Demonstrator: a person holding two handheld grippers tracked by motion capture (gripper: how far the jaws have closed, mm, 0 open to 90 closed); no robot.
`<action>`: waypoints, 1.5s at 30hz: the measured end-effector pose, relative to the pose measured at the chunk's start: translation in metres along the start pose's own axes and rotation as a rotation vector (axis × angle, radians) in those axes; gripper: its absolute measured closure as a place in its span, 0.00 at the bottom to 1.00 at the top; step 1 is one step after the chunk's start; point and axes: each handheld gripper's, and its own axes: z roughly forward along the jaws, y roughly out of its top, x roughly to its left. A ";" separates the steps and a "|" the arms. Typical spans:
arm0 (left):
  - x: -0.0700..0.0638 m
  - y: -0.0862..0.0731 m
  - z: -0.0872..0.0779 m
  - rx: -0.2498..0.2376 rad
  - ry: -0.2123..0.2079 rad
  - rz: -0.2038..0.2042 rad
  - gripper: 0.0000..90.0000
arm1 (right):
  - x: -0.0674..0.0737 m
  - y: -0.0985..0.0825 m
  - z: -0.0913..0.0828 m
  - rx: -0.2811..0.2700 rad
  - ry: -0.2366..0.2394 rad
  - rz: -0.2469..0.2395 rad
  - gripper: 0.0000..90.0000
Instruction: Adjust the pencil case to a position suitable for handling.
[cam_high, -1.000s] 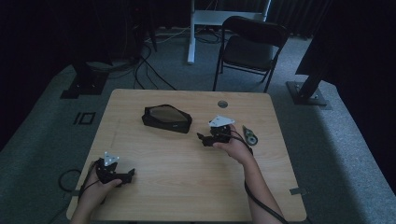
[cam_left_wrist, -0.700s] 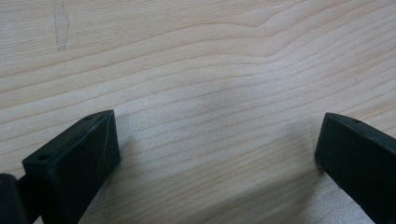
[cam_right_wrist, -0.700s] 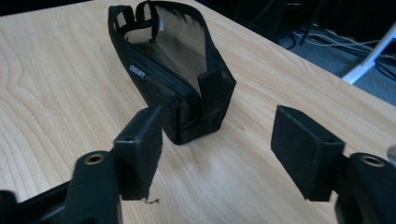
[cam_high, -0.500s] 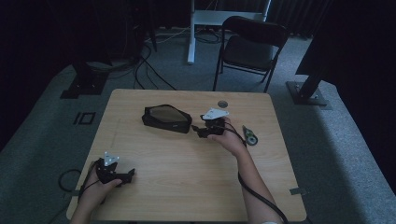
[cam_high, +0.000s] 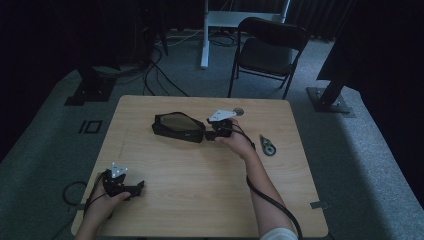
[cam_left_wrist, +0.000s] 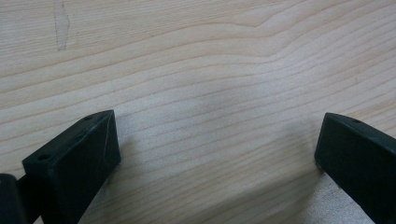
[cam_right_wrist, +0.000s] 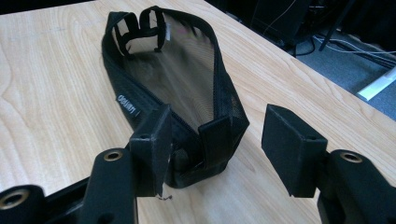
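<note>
A black mesh pouch (cam_high: 178, 127) lies on the desk (cam_high: 200, 190). The right claw (cam_right_wrist: 212, 140), half open and just closing, straddles the pouch's near end, not yet gripping. The left claw (cam_left_wrist: 215, 149) rests open, well away from the pouch.

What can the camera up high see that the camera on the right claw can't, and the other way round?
High view alone: the left claw resting near the table's front edge, a small tape dispenser, the folding chair. Right claw view alone: the pouch's mesh top, its small label and end tab, which lies between the claw's jaws; they have just been closing, with a gap left beside the right one. Both share the pouch, the wooden table and the right claw.
</note>
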 end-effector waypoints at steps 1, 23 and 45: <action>0.000 0.000 0.000 0.000 0.000 0.000 0.00 | -0.001 0.000 0.002 -0.001 0.002 -0.003 0.52; 0.000 0.000 0.000 0.001 0.000 0.000 0.00 | 0.009 -0.016 0.000 0.003 0.007 -0.010 0.81; 0.000 0.000 0.000 0.000 0.000 0.000 0.00 | 0.022 -0.039 -0.038 -0.014 -0.007 0.016 0.81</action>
